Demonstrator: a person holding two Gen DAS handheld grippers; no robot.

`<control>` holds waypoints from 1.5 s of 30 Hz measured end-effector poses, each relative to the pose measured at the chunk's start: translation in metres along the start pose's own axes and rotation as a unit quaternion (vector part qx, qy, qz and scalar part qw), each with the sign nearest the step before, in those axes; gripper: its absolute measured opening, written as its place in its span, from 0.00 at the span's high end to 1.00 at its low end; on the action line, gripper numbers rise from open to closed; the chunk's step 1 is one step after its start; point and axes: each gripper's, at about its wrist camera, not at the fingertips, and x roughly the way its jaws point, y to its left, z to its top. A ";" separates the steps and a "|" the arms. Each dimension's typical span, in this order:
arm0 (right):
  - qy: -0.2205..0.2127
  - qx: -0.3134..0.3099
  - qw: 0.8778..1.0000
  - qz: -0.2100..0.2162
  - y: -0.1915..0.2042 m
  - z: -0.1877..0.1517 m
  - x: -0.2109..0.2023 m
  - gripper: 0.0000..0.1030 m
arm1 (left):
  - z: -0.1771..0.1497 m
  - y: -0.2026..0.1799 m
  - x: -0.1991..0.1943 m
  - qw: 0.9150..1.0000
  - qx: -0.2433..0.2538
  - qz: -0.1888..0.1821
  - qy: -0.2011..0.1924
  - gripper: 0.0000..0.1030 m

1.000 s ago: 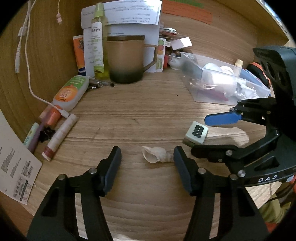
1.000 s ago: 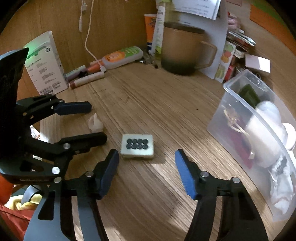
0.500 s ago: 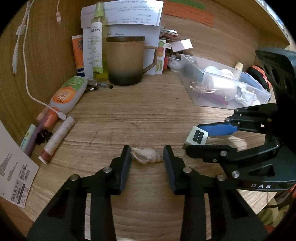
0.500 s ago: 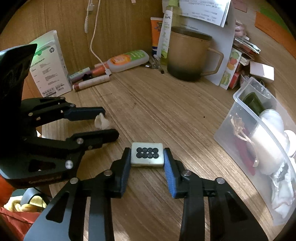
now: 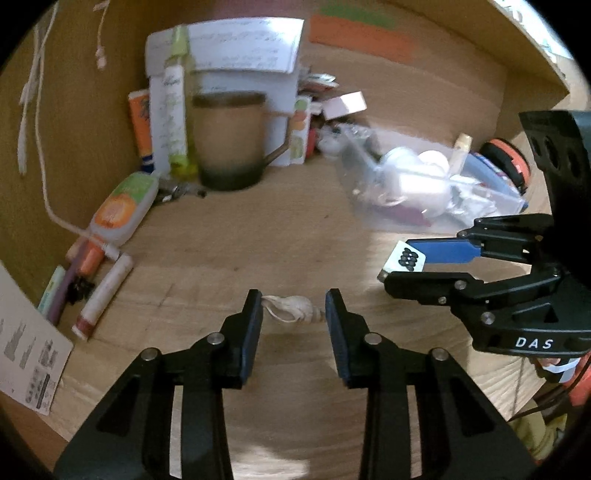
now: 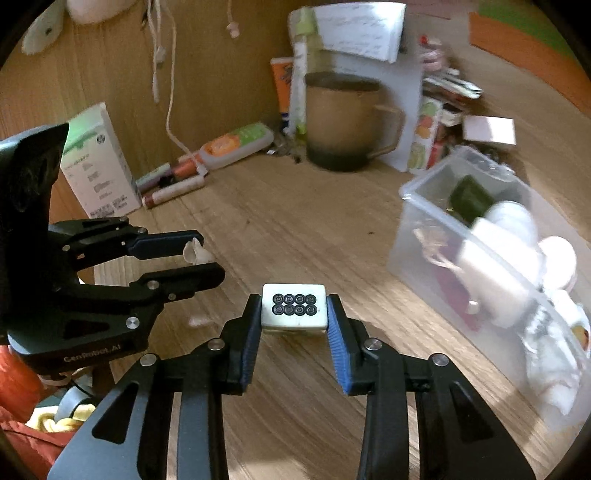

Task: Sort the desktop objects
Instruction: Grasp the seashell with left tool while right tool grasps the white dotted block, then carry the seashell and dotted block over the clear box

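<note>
Both grips look set, my left gripper pinching the seashell at lower centre, my right gripper clamping the mahjong tile, so I'd lift each level toward the clear bin at right, though blur probably hides the shell's seating.

Home desk nook, mug, toiletries, paper notes

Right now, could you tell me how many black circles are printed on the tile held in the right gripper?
8, in two rows of four on the top face of the mahjong tile, which is clamped in the right gripper. Other faces are hidden.
</note>
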 end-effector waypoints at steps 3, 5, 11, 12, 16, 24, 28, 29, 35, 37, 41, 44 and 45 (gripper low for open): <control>-0.017 0.021 1.000 -0.008 -0.014 -0.004 -0.020 0.70 | 0.009 -0.012 -0.004 1.000 0.009 -0.010 -0.010 0.67; -0.029 0.038 0.999 -0.013 -0.024 -0.008 -0.036 0.70 | 0.017 -0.022 -0.006 1.000 0.017 -0.015 -0.018 0.67; -0.064 0.060 0.996 -0.033 -0.042 -0.015 -0.078 0.70 | 0.041 -0.051 -0.012 0.998 0.033 -0.040 -0.041 0.67; -0.070 0.062 0.995 -0.038 -0.046 -0.016 -0.085 0.70 | 0.044 -0.054 -0.011 0.997 0.036 -0.045 -0.043 0.67; -0.086 0.069 0.992 -0.052 -0.060 -0.019 -0.107 0.70 | 0.059 -0.071 -0.009 0.996 0.041 -0.063 -0.052 0.67; -0.106 0.093 0.987 -0.079 -0.096 -0.024 -0.128 0.70 | 0.088 -0.090 0.005 0.994 0.042 -0.087 -0.052 0.67; -0.110 0.106 0.985 -0.085 -0.115 -0.021 -0.126 0.70 | 0.103 -0.095 0.015 0.993 0.049 -0.090 -0.051 0.67; -0.111 0.109 0.984 -0.085 -0.120 -0.020 -0.124 0.70 | 0.107 -0.097 0.019 0.993 0.053 -0.091 -0.047 0.67; -0.107 0.121 0.983 -0.086 -0.142 -0.012 -0.111 0.70 | 0.122 -0.098 0.047 0.995 0.056 -0.083 -0.025 0.67; -0.105 0.123 0.983 -0.085 -0.147 -0.010 -0.106 0.70 | 0.126 -0.097 0.055 0.995 0.055 -0.082 -0.021 0.67; -0.098 0.128 0.983 -0.085 -0.157 -0.003 -0.096 0.70 | 0.131 -0.098 0.068 0.995 0.060 -0.076 -0.016 0.67; -0.095 0.132 0.983 -0.086 -0.163 0.002 -0.091 0.70 | 0.134 -0.096 0.078 0.995 0.057 -0.076 -0.008 0.67; -0.094 0.131 0.983 -0.087 -0.164 0.003 -0.089 0.70 | 0.135 -0.095 0.081 0.996 0.056 -0.075 -0.007 0.67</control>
